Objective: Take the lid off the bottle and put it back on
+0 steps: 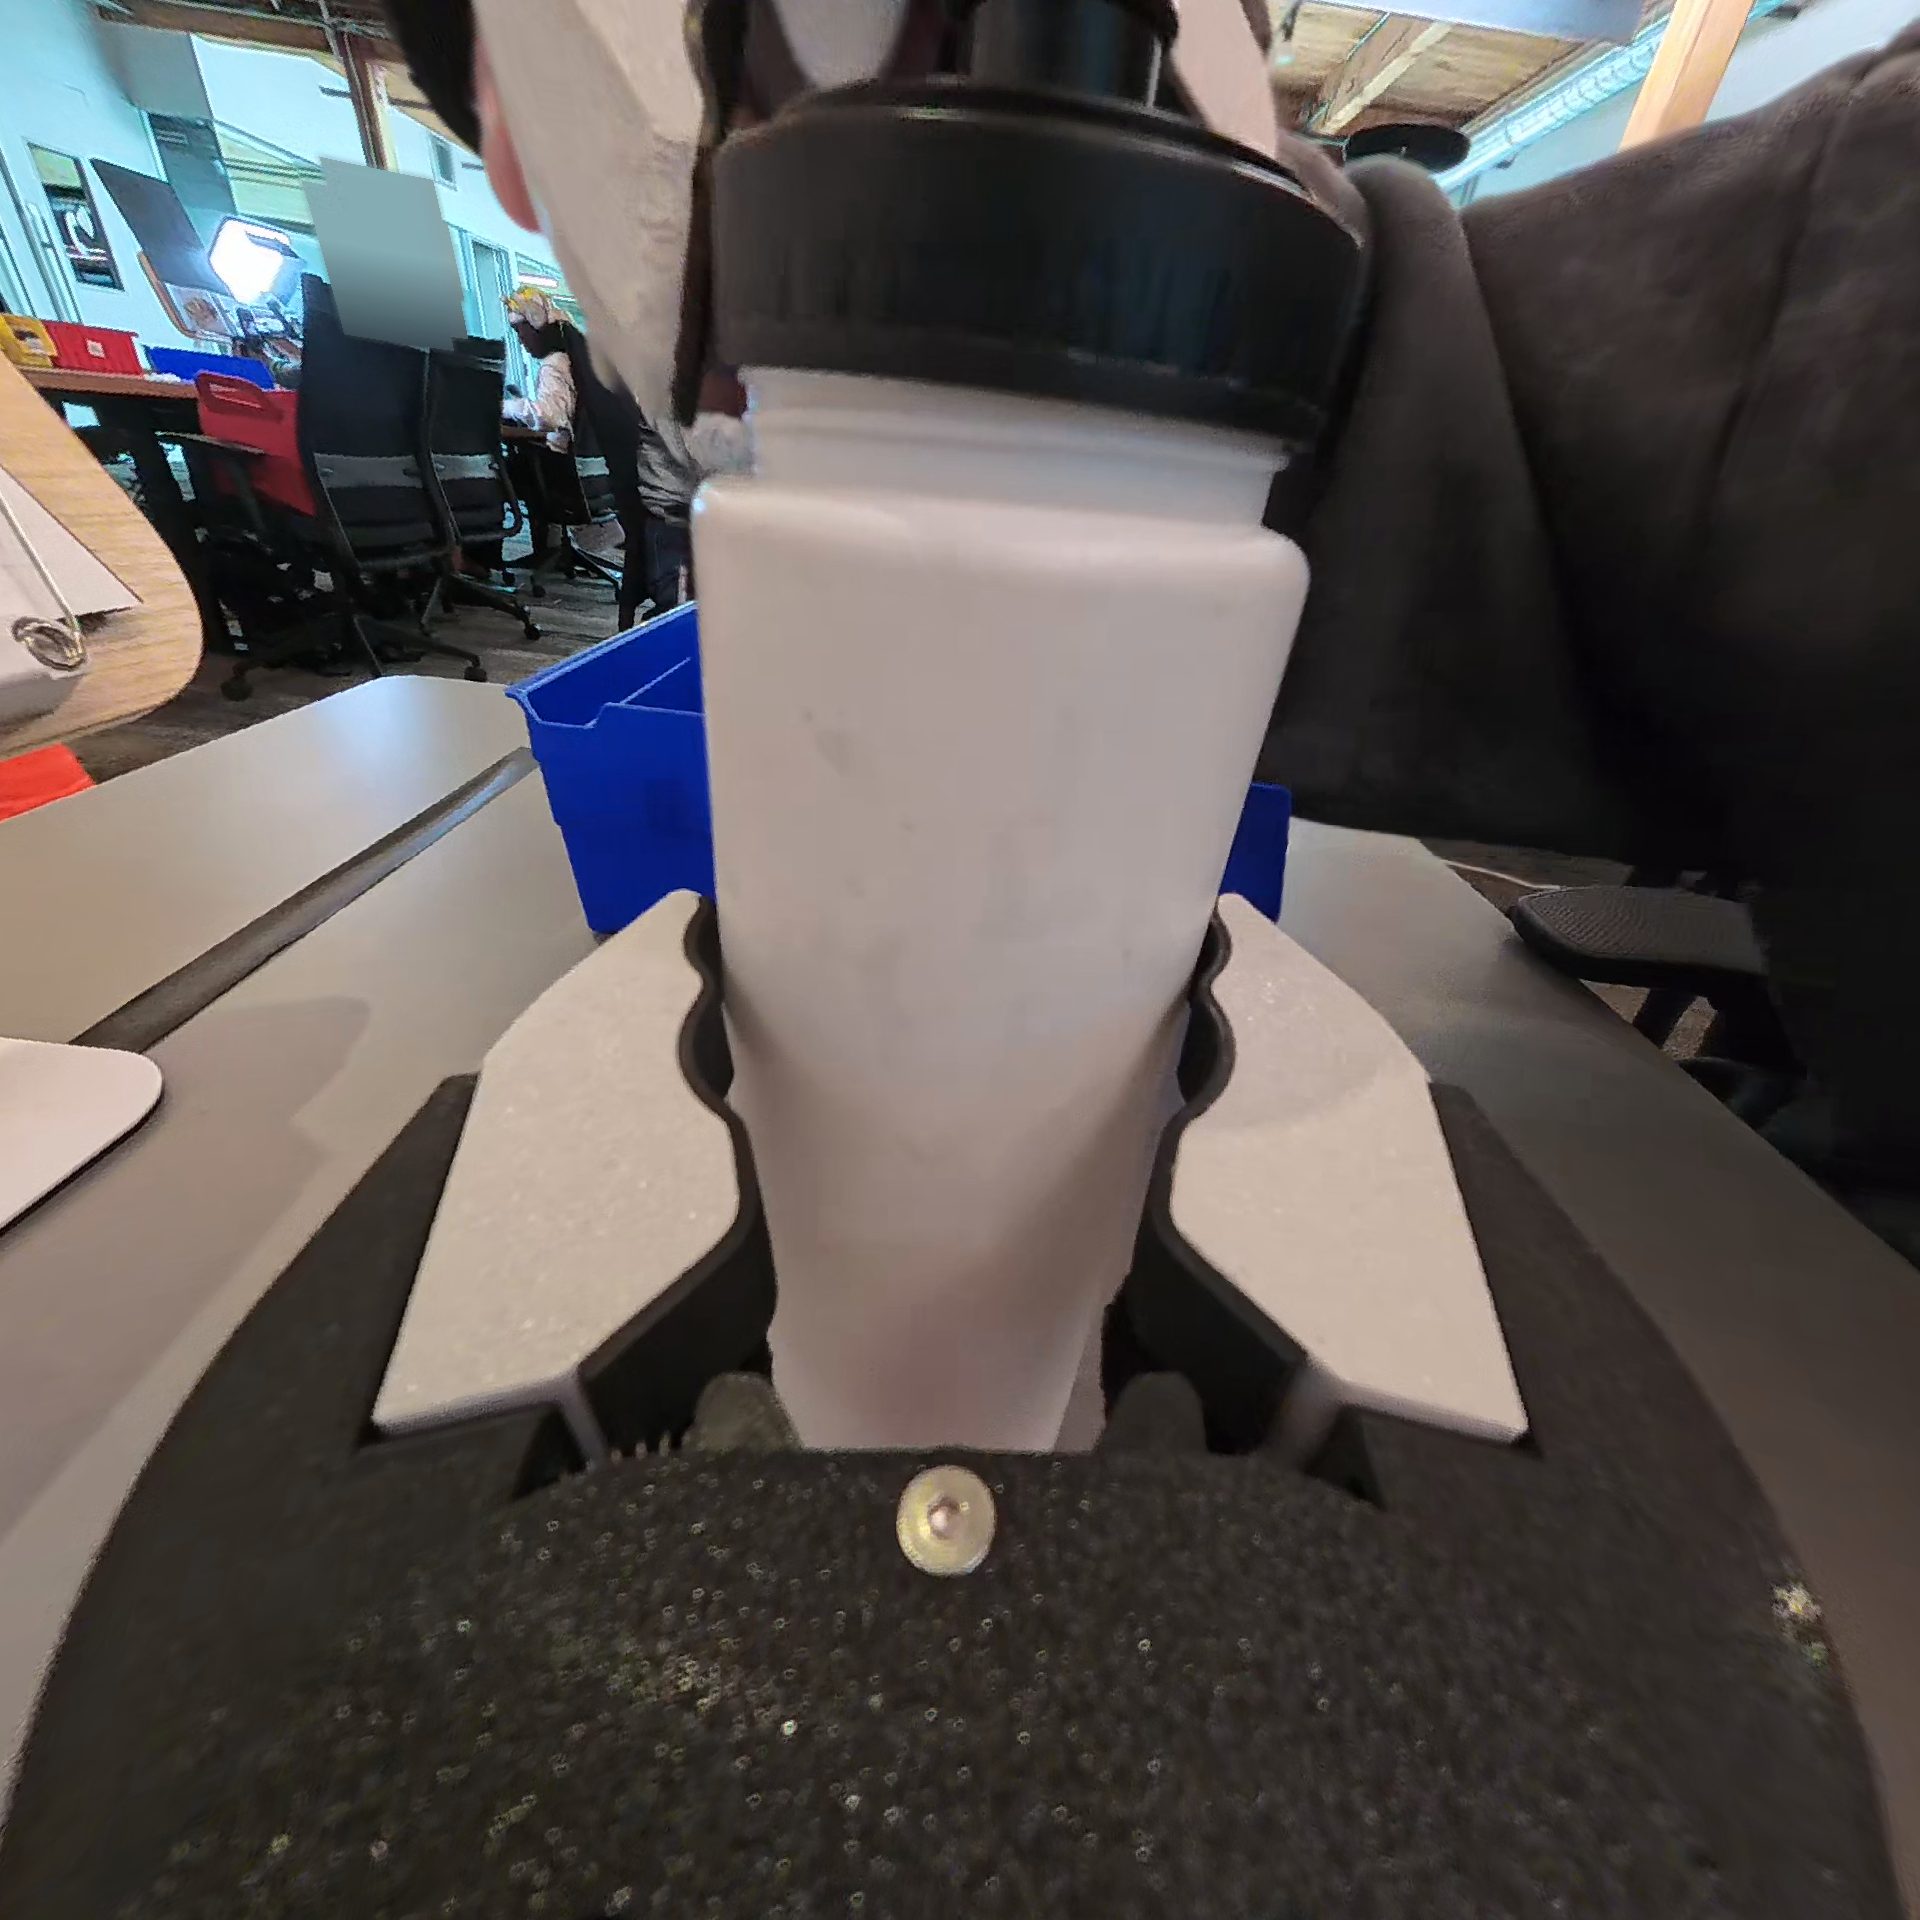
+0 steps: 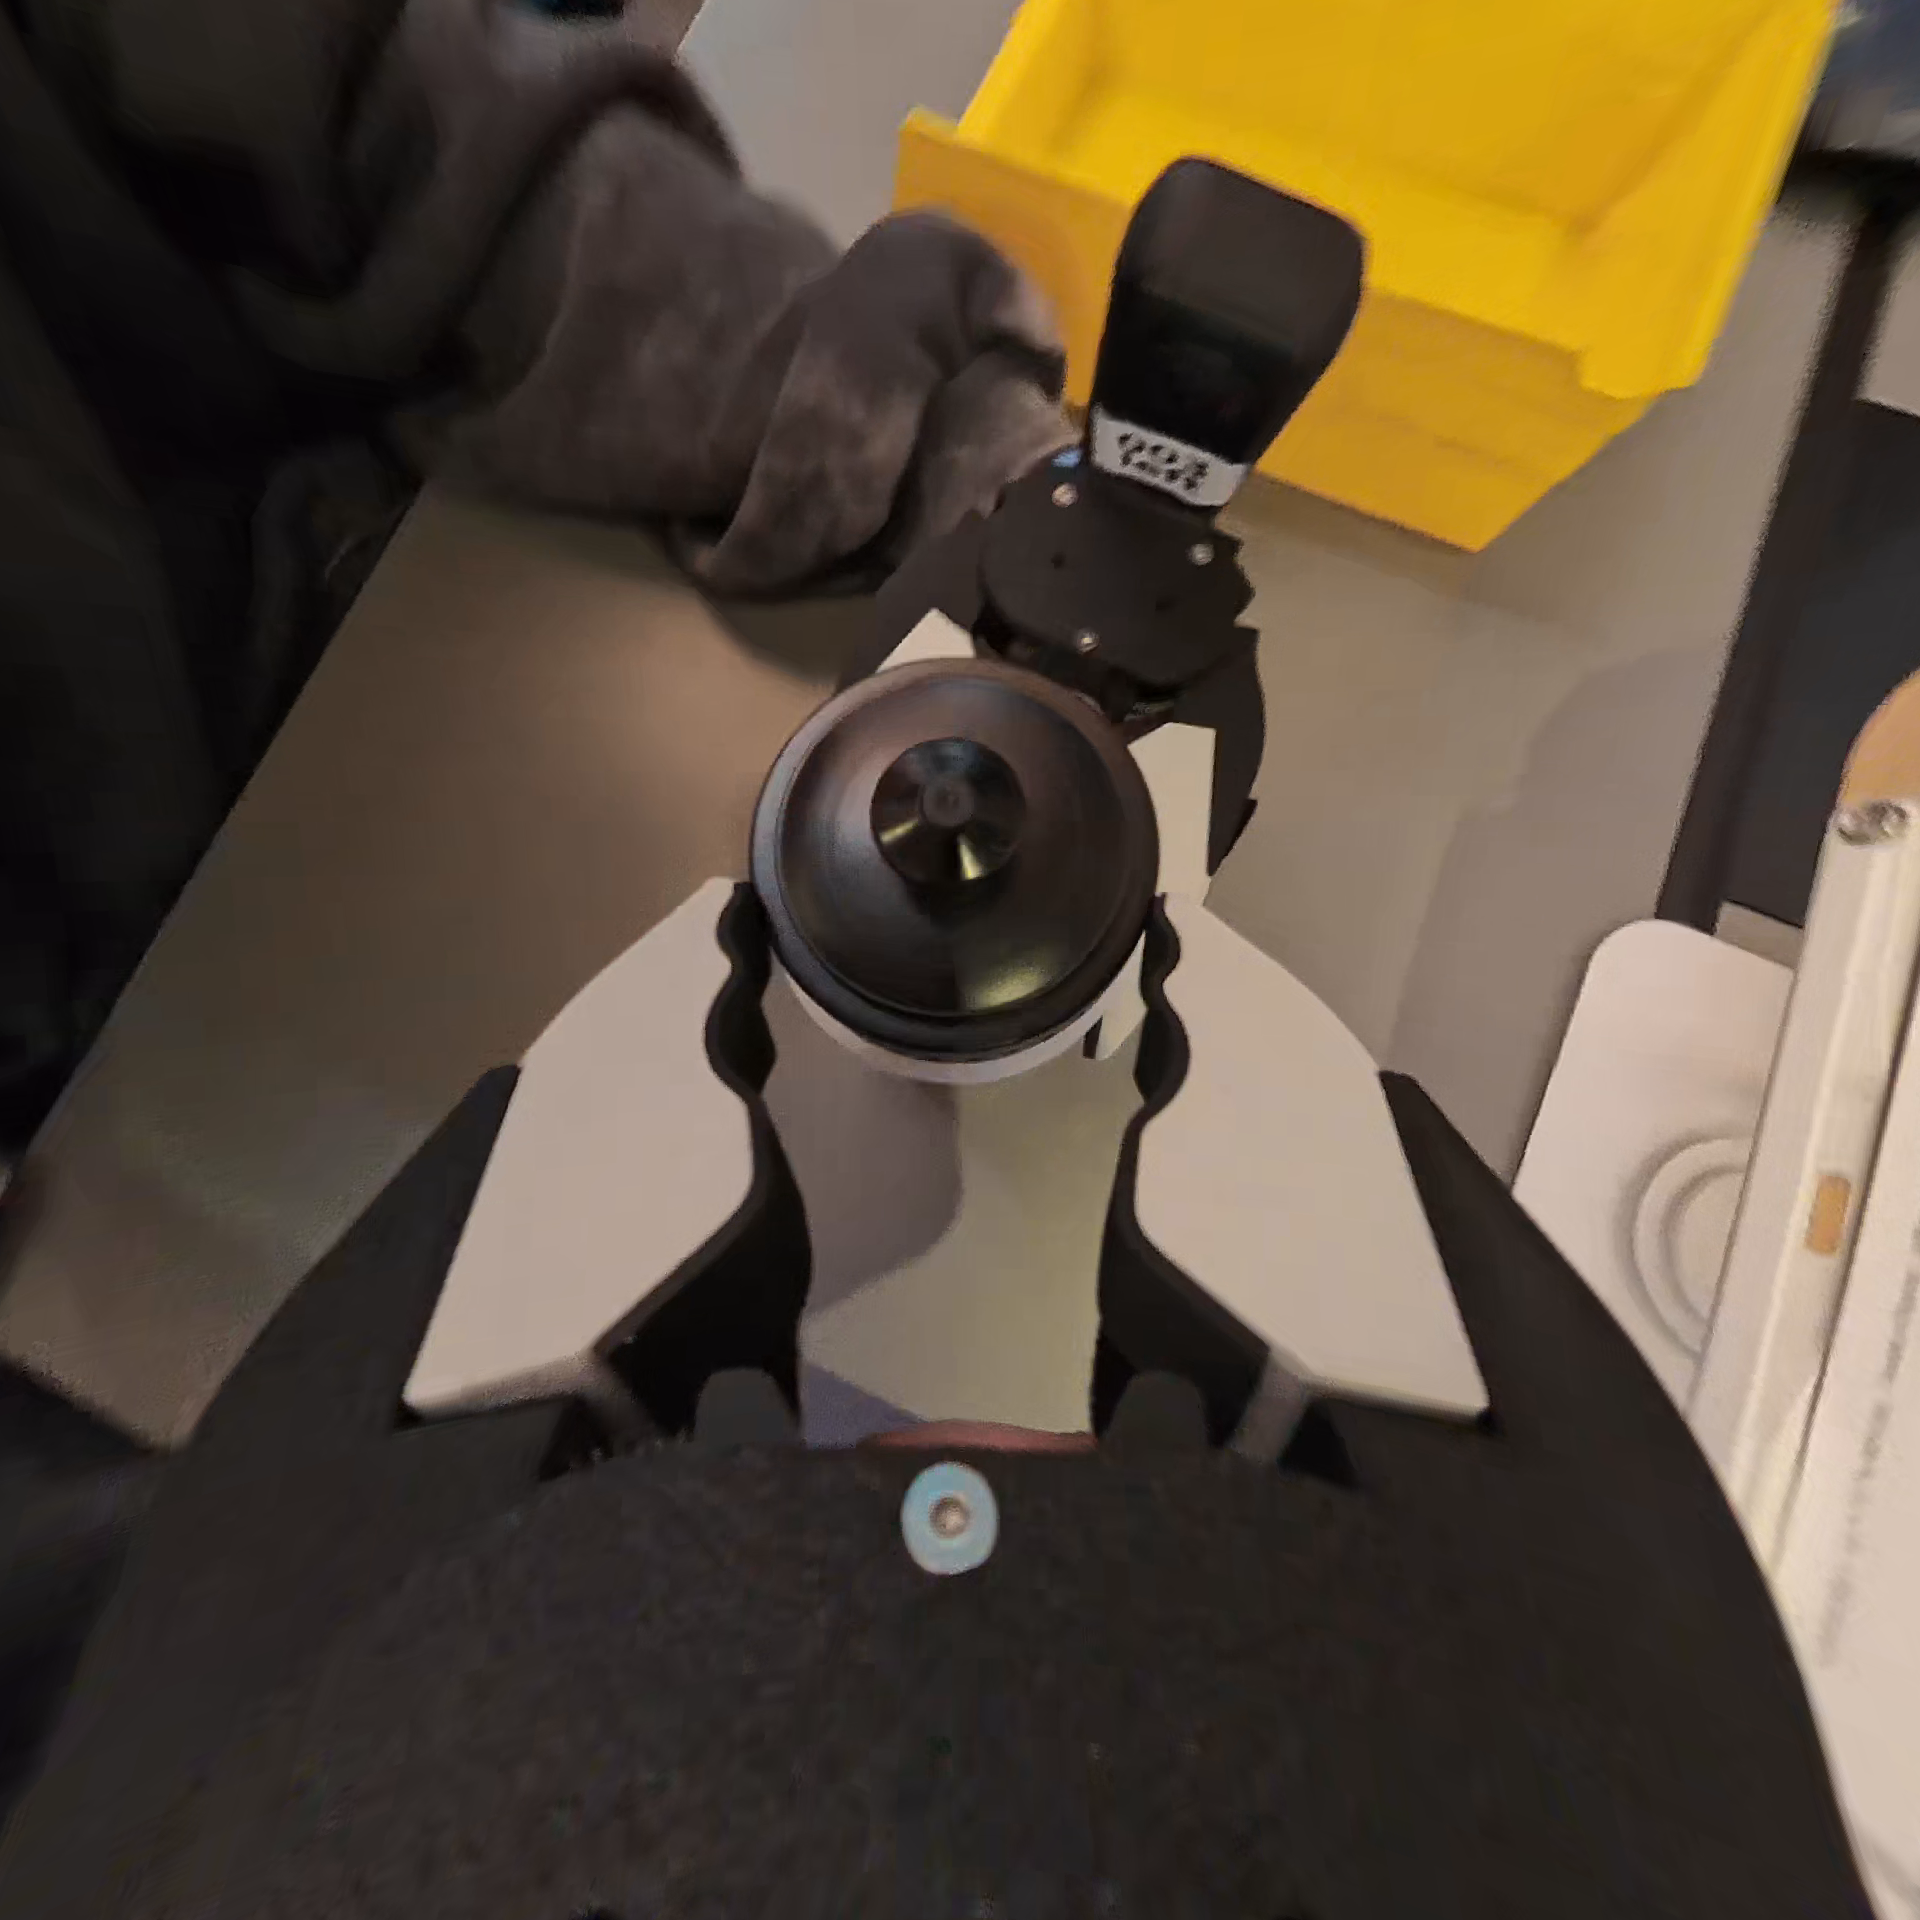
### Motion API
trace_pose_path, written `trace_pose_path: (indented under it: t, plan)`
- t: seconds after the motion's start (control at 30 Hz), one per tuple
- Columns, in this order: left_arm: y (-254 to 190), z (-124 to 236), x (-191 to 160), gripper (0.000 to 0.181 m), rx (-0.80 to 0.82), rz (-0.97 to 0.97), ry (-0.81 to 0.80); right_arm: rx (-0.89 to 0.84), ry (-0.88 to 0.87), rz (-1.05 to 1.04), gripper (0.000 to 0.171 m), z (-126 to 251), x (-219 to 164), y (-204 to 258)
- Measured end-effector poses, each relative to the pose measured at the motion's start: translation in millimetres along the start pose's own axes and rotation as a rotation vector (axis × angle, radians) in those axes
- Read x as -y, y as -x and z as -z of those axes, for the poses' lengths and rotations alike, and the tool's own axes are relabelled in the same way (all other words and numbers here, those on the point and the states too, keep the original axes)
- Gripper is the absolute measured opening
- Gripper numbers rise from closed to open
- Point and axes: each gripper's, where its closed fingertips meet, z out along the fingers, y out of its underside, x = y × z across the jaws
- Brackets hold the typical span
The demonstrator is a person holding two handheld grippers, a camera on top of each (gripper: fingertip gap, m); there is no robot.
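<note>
Two grippers meet at one white bottle [image 1: 997, 831] standing upright on the grey table [image 1: 260, 831]. The left gripper [image 1: 961, 956] clamps its lower body, hiding the base. From above, the right gripper [image 2: 951, 920] closes its fingertips on the black lid [image 2: 951, 842], seated on the neck. Behind the bottle, a blue bin [image 1: 613, 769] is mostly hidden; a yellow bin [image 2: 1455, 208] is cut off at the far edge

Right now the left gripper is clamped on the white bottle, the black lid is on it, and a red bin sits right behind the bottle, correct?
Not quite: the bin right behind the bottle is blue, as the left wrist view shows. The left gripper clamps the bottle and the black lid is on.
</note>
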Motion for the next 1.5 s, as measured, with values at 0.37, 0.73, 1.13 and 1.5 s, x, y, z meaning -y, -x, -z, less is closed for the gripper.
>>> trace_pose_path:
  t: [0.37, 0.73, 1.13, 1.5]
  plan:
    - [-2, -1, -1, 0.086, -0.021, 0.010, 0.000, 0.217, 0.158, 0.164, 0.069, 3, -2, 2]
    - [-2, -1, 0, 0.086, -0.010, 0.018, -0.006, -0.383, -0.187, -0.160, 0.090, 14, 34, 8]
    - [-2, -2, 0, 0.086, 0.020, 0.010, -0.014, -1.294, -0.509, -0.681, 0.091, 13, 8, 1]
    - [-3, -1, -1, 0.085, 0.034, -0.005, -0.004, -1.141, -0.524, -0.716, 0.071, 3, 8, -8]
